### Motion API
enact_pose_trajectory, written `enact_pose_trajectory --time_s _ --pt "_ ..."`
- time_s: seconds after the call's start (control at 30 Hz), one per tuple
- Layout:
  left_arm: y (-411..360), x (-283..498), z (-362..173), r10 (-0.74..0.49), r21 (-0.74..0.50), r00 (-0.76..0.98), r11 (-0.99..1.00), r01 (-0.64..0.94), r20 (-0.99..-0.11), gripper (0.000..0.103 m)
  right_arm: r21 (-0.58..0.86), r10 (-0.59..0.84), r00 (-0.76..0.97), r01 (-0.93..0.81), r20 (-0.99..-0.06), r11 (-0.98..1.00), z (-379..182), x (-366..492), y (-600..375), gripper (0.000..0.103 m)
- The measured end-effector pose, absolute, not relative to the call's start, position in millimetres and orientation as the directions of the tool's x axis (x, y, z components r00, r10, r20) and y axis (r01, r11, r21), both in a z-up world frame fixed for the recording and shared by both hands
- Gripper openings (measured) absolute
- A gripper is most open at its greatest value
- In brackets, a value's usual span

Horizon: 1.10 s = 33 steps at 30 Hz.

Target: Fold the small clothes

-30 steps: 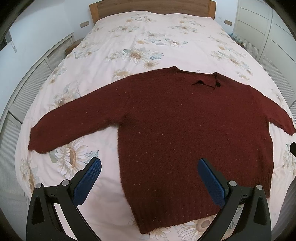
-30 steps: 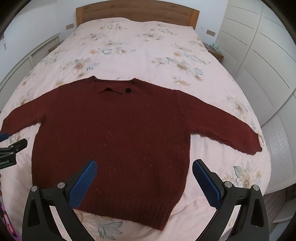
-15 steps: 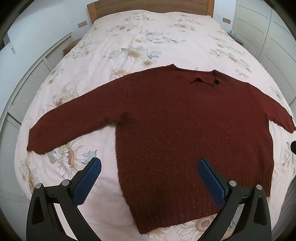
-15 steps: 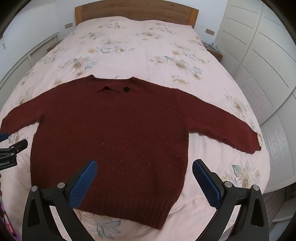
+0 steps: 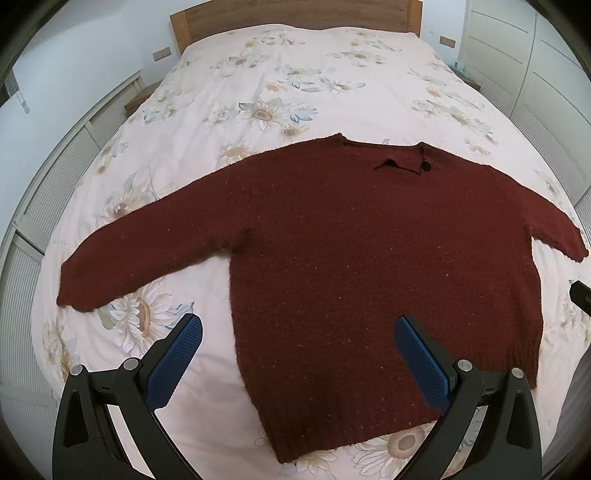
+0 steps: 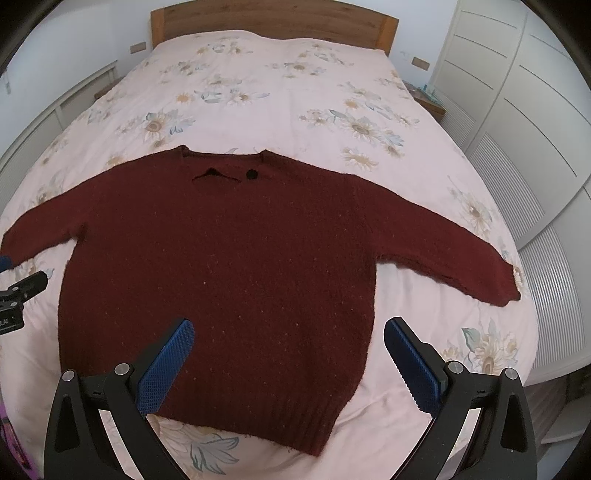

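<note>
A dark red knitted sweater (image 5: 369, 258) lies flat on the bed with both sleeves spread out; it also shows in the right wrist view (image 6: 229, 266). A black button sits at its neckline (image 6: 251, 174). My left gripper (image 5: 298, 332) is open and empty, hovering above the sweater's lower left side. My right gripper (image 6: 288, 332) is open and empty above the lower right part of the sweater. The left gripper's body shows at the left edge of the right wrist view (image 6: 18, 299).
The bed has a pale floral cover (image 5: 295, 74) and a wooden headboard (image 6: 273, 18). White wardrobe doors (image 6: 517, 110) stand to the right. White slatted panels (image 5: 55, 166) run along the left. The bed's foot edge is near the sweater's hem.
Both grippers have shifted very slightly; the sweater sits a little higher in the views. Both stay open and the sweater has not moved.
</note>
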<state>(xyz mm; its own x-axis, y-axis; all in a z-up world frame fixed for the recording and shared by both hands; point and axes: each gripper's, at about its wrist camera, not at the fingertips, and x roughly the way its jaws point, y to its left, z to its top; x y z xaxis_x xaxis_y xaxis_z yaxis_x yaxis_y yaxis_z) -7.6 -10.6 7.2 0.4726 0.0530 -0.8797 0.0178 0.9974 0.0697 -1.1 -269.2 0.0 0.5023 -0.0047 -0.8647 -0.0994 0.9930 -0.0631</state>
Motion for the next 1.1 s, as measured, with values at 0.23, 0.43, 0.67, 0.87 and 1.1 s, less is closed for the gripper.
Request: enact_pose_trajectory --time_s 0.23,0.43,0.67,0.87,1.1 --pt "-12.4 -7.7 7.7 0.046 0.066 0.469 0.997 0.027 -0.882 0.102 -0.063 -0.008 0.507 -0.093 -0.862 0.994 1.2 -1.8 -270.0 0.102" --pt "-14.0 -7.4 8.0 0.044 0.064 0.466 0.998 0.027 -0.884 0.102 -0.066 -0.013 0.506 -0.087 -0.862 0.994 2.7 -0.2 -272.5 0.102" --pt "-13.8 -7.4 7.8 0.042 0.062 0.465 0.998 0.028 -0.885 0.102 -0.065 -0.013 0.507 -0.085 -0.862 0.994 3.2 0.0 -272.8 0.102" --pt "-13.6 -8.0 6.2 0.041 0.063 0.46 0.998 0.032 -0.887 0.102 -0.057 -0.012 0.507 -0.075 -0.862 0.996 2.7 1.5 -276.8 0.102" --pt "-15.0 -2.1 3.3 0.032 0.058 0.454 0.997 0.043 -0.89 0.102 -0.007 0.005 0.546 -0.019 -0.838 1.0 7.0 14.6 -301.9 0.102"
